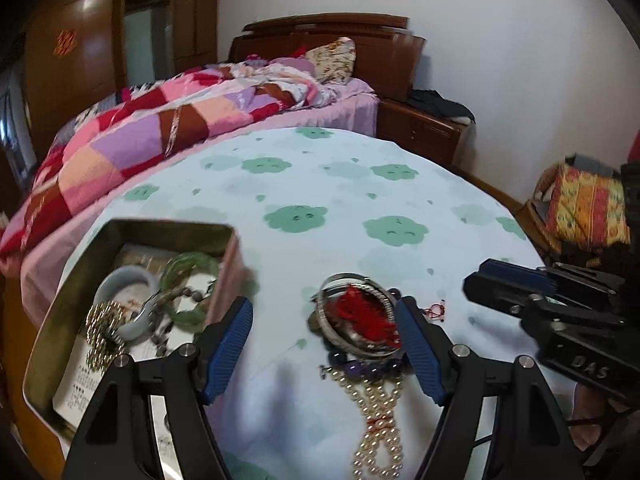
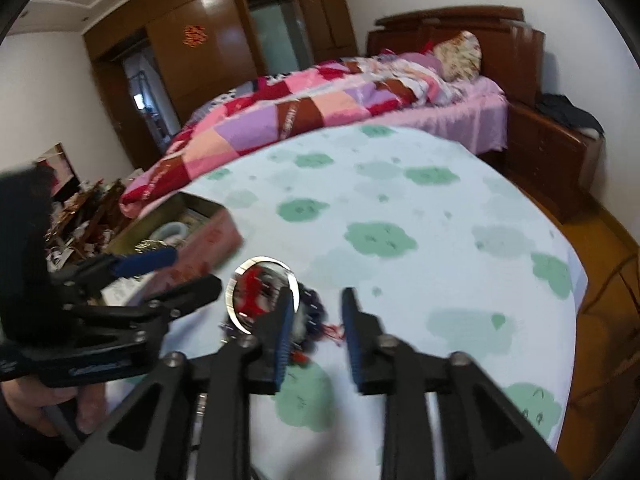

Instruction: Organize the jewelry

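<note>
Left gripper [image 1: 324,344] points forward and down, jaws spread wide, nothing gripped. Right gripper [image 2: 314,336] likewise angled down, jaws narrowly parted, nothing pressed between them. A hand [image 2: 60,408] holds the left grip.

the left gripper [image 1: 324,344] hangs wide apart over silver bangles [image 1: 356,320] with a red tassel [image 1: 366,314]. a pearl necklace [image 1: 378,420] lies below; the tin [image 1: 132,300] sits left.

Both wrist views look steeply down, close over the clothed table [image 1: 360,184], sharing the bed [image 2: 320,92] behind.
</note>
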The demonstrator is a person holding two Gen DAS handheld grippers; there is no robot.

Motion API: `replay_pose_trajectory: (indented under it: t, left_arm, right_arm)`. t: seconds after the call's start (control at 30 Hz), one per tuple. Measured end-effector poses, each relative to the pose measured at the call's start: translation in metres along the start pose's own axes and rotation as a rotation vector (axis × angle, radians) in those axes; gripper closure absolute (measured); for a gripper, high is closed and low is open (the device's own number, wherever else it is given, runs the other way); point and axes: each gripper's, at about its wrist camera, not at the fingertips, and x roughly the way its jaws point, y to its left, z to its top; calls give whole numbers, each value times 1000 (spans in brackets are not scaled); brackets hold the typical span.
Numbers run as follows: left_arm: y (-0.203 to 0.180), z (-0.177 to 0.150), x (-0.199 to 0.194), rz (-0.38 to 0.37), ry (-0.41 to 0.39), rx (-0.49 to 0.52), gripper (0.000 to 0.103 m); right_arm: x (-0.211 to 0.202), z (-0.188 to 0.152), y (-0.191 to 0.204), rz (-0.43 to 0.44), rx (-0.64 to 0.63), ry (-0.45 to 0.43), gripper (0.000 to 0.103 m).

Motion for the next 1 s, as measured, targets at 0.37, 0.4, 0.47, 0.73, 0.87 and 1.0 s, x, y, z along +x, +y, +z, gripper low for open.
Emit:
replay_pose_trajectory:
  t: [0.37, 0.4, 0.47, 0.73, 0.87, 1.0]
  left_arm:
    - [-19, 0, 32, -63, 72, 32, 103]
    - [-20, 0, 27, -70, 52, 39, 103]
    - [-18, 2, 13, -65, 9, 38, 103]
    - [16, 25, -56, -97, -163, -58, 103]
    - [31, 30, -65, -81, -186, -95, 103]
    - [40, 25, -52, -71, -154, -123, 103]
  right_arm:
    - [1, -8, -13, -26, 33, 5, 67]
    - [2, -8, -13, -24, 34, 6, 67]
    - [2, -9, -14, -23, 39, 7, 67]
    - [5, -8, -6, 2, 6, 27, 66]
    - [10, -4, 14, 23, -60, 45, 66]
    - [24, 5, 33, 3, -141, 52, 66]
